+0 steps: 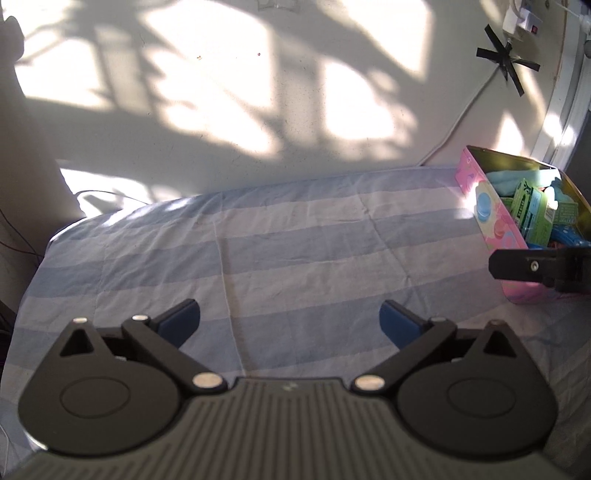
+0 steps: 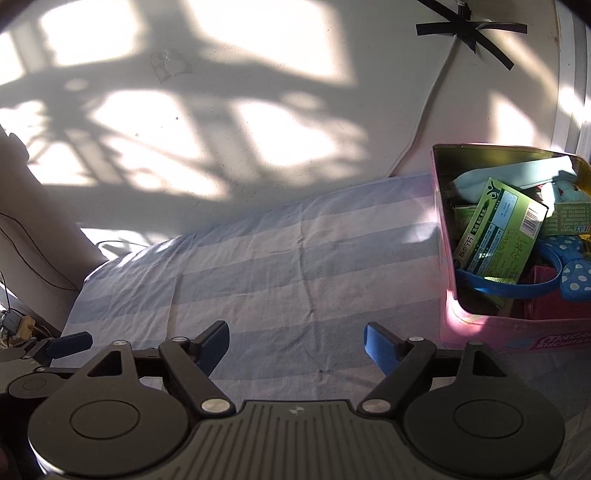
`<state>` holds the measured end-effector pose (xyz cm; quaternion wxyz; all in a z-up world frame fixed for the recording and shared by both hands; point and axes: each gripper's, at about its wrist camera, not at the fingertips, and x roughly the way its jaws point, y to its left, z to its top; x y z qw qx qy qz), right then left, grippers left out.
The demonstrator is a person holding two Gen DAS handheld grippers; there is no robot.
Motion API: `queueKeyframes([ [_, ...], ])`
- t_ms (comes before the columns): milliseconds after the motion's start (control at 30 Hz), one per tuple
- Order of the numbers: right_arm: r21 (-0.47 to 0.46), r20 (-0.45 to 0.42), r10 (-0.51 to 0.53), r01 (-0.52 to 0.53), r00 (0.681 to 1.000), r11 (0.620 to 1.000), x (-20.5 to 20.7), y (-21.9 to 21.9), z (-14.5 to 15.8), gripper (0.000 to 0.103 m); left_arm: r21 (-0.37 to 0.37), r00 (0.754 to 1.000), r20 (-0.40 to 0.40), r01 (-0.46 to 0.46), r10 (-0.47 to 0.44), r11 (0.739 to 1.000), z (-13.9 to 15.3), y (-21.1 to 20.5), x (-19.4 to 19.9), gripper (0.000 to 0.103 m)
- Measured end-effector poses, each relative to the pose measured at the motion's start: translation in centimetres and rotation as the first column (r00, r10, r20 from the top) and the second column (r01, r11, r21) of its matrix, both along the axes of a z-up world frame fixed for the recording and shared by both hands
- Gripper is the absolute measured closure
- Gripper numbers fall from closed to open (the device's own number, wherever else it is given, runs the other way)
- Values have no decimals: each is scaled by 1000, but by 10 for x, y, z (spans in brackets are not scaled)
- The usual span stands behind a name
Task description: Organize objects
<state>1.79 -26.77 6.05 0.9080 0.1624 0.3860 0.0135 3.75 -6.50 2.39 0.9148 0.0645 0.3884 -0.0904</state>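
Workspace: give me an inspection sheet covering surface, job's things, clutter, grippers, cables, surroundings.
Surface: blue and white striped sheet, wrinkled, bare in the middle.
Job's things: pink tin at the right edge, open, holding a green box, a blue polka-dot headband and light blue cloth.
Clutter: nothing seen on the sheet.
Grippers: left hand-held gripper and right hand-held gripper both open, nothing between the pads.
Cables: white cable runs down the wall, fixed with black tape.
Surroundings: sunlit wall with shadows.
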Motion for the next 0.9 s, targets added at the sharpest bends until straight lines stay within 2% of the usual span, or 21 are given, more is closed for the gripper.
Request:
queueKeyframes([
  [133,-15,71,-41,42,997,999,-14,5,17,19,15,997,76,-13,12,1000,20,0,-5,0],
  [233,-42,126,-89,95,988,995,-26,5,25,13,21,990,140,-19,15,1000,36,-2,-11,0],
  [433,-54,156,-160,170,975,984,-35,-5,28,13,23,973,228,-23,17,999,48,-10,-20,0],
  [600,-62,133,-198,208,971,976,-42,-9,21,13,26,980,194,35,-40,999,42,-23,-23,0],
  [700,-69,117,-224,233,967,970,-46,-13,17,13,49,978,201,43,-52,998,39,-30,-25,0],
  [900,-78,90,-304,311,948,947,-62,-28,11,12,43,982,163,93,-99,995,34,-51,-25,0],
])
